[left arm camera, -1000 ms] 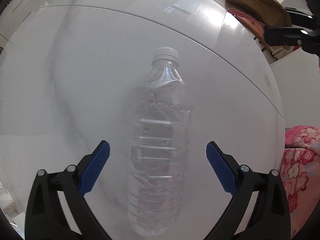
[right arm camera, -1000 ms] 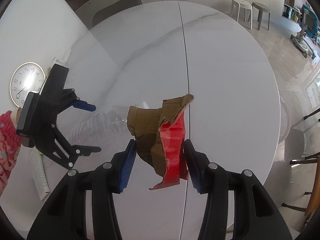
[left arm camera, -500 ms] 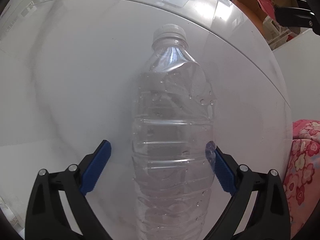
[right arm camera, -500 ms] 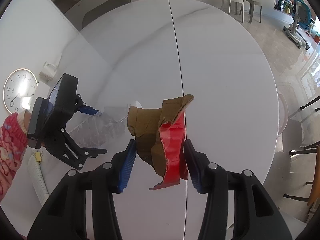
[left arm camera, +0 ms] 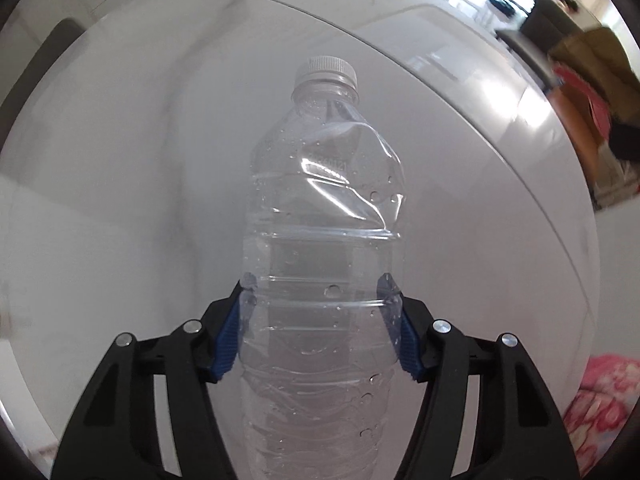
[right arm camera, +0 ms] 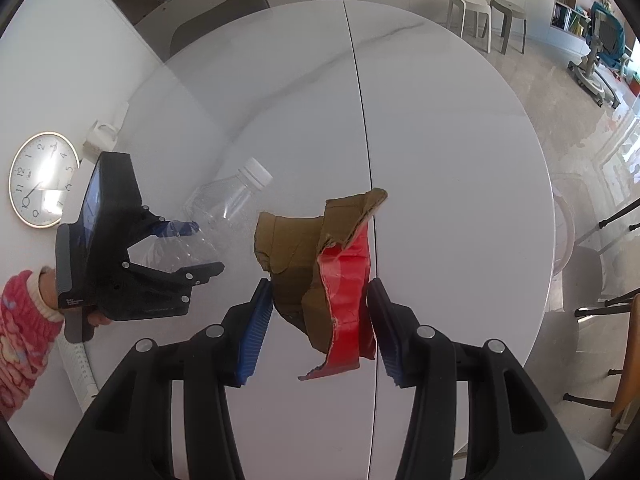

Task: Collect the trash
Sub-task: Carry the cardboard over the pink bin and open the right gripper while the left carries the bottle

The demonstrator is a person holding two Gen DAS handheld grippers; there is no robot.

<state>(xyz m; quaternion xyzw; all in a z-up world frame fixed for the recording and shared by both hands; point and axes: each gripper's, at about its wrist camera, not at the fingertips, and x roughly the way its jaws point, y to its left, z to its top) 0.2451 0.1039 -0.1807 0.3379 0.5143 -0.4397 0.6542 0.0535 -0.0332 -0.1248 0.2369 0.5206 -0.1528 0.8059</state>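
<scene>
The left gripper has its blue fingers clenched on the lower body of the clear plastic bottle, which fills the centre of the left wrist frame, cap toward the top, over the white worktop. The right gripper grips a torn piece of brown and red cardboard at the centre of its own frame. The bottle is thin and dented, so a gentle squeeze probably serves best; a steady lift keeps it from twisting out.
</scene>
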